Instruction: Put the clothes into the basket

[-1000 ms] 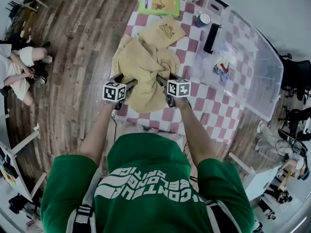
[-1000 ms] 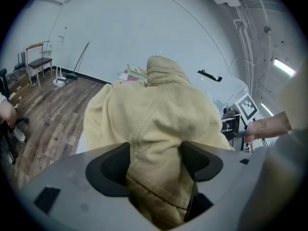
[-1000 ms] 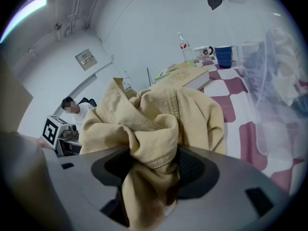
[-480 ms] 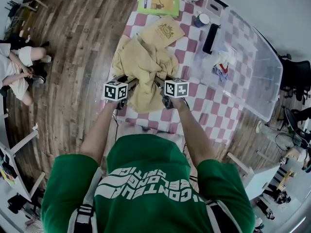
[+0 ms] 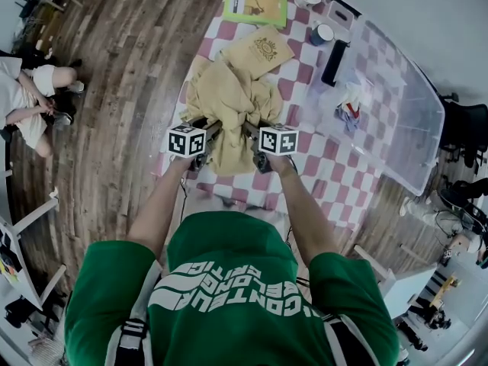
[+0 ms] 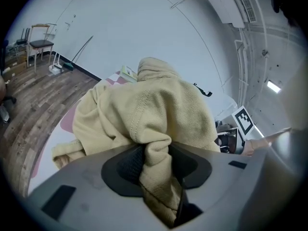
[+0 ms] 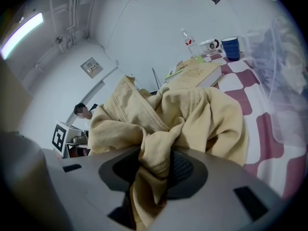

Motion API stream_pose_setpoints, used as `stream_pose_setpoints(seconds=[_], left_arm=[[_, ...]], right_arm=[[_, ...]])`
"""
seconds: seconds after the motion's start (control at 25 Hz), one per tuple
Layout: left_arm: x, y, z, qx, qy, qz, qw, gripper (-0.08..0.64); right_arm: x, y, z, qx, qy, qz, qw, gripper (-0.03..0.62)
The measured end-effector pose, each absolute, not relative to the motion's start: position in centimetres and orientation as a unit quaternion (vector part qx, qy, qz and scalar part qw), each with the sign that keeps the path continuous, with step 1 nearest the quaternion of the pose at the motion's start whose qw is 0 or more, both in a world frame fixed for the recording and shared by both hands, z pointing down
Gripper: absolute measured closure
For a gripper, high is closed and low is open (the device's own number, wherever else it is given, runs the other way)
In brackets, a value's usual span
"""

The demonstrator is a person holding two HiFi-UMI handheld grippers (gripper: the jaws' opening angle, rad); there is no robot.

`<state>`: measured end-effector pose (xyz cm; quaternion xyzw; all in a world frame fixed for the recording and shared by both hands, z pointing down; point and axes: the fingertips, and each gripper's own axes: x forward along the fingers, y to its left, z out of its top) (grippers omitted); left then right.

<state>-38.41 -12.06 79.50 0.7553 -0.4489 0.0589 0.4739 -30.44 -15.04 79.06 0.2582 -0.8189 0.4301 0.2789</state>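
The left gripper [image 6: 155, 165] and right gripper [image 7: 154, 170] have just been closing their jaws, now clamped on the sweater [image 5: 229, 97] bunched on the table [image 5: 324, 162] left of the basket [image 5: 415, 109]; I'd lift both together, clearing its rim

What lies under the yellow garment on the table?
Only the red-and-white checkered tablecloth shows around the yellow garment. The bunched fabric covers everything beneath it, so whether anything else lies there cannot be seen.
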Motion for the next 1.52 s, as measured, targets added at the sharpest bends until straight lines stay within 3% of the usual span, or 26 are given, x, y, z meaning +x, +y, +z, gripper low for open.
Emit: stream_pose_setpoints(seconds=[0.6, 1.52], left_arm=[[-38.6, -11.3, 75.0, 0.761, -0.474, 0.008, 0.443, 0.440], [-42.1, -11.5, 58.9, 0.755, -0.578, -0.075, 0.302, 0.443]], right_arm=[[-31.9, -14.0, 75.1, 0.231, -0.847, 0.417, 0.234, 0.485], [-36.2, -15.4, 58.5, 0.135, -0.936, 0.293, 0.143, 0.492]])
